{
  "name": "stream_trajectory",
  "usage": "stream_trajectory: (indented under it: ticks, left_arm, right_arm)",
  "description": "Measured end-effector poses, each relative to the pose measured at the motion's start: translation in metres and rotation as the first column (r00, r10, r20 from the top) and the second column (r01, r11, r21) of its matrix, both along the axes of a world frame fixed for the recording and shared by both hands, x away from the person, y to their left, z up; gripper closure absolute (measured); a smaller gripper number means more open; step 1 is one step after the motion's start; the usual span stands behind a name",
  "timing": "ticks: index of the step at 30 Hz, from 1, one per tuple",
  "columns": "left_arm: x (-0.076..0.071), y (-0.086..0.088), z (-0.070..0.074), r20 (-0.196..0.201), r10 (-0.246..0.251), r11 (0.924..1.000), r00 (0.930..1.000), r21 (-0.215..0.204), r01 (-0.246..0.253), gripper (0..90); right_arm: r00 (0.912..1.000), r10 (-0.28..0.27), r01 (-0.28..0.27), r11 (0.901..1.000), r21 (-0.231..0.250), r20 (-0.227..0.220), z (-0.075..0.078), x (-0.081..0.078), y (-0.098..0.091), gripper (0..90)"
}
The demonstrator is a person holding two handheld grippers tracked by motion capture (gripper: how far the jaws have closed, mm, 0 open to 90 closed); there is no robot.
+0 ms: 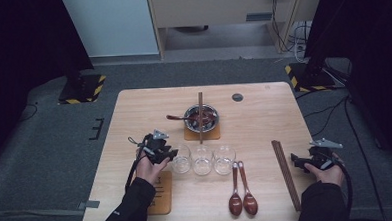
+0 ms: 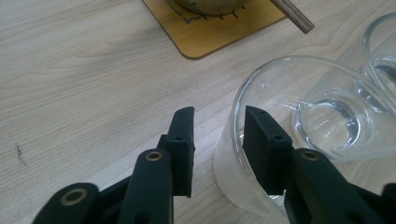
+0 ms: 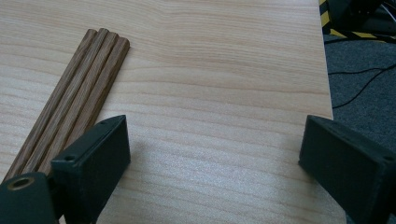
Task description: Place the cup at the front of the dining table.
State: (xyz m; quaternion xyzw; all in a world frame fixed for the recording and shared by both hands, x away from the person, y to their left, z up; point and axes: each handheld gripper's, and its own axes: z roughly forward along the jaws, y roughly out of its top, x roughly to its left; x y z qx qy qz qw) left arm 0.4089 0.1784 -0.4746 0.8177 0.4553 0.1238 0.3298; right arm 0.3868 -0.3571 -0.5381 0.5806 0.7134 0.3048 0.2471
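Black jaws of the left gripper rise closest to the lens in the left gripper view, and they straddle the near wall of the clear, round drinking glass at the left end of the row; one jaw stands outside the rim over bare wood, the other sits inside the cup; a gap shows between the outer jaw and the glass wall, so the pads do not appear to press yet and the glass is not gripped. That is the relation the coming move seems to turn on: the wall lies between the jaws, slightly toward the inner one, and a further squeeze should pinch it; the glass stands upright, its axis vertical.

In the high view the left gripper sits just left of the glass, touching or nearly so; two more clear glasses follow to its right, then two red-brown wooden spoons lying handles away from the person; a bundle of long brown wooden chopsticks lies lengthwise near the table's right edge; the right gripper rests beside them, jaws spread wide and empty over the pale wooden table.

The left hand is plainly the nearer to the glass. The glass base behind the inner jaw is hidden; contact on that side cannot be confirmed.
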Motion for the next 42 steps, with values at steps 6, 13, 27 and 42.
stream_trajectory:
  ticks: [6, 13, 27, 42]
  left_arm:
    - [0.0016, -0.0034, -0.0024, -0.036, -0.010, 0.9997, 0.9993, -0.022, 0.010, 73.6]
    - [0.0002, -0.0049, -0.0014, -0.033, -0.008, 1.0000, 0.9994, -0.005, 0.008, 77.8]
    - [-0.0035, -0.0026, 0.0022, -0.024, 0.001, 0.9997, 0.9997, 0.023, 0.000, 80.3]
    - [-0.0058, 0.0020, 0.0037, -0.009, 0.016, 0.9998, 0.9998, 0.014, -0.016, 81.2]
  right_arm:
    - [0.9999, -0.011, 0.011, 0.9999, -0.002, -0.004, -0.0002, -0.0002, 0.0006, 6.7]
    - [0.9998, -0.019, 0.019, 0.9998, -0.001, -0.011, -0.0006, 0.0004, 0.0003, 3.6]
    - [0.9998, -0.011, 0.011, 0.9999, 0.000, -0.016, -0.0009, 0.0010, 0.0011, 2.0]
    - [0.9997, 0.017, -0.017, 0.9999, 0.001, -0.018, -0.0007, 0.0001, 0.0036, 2.0]
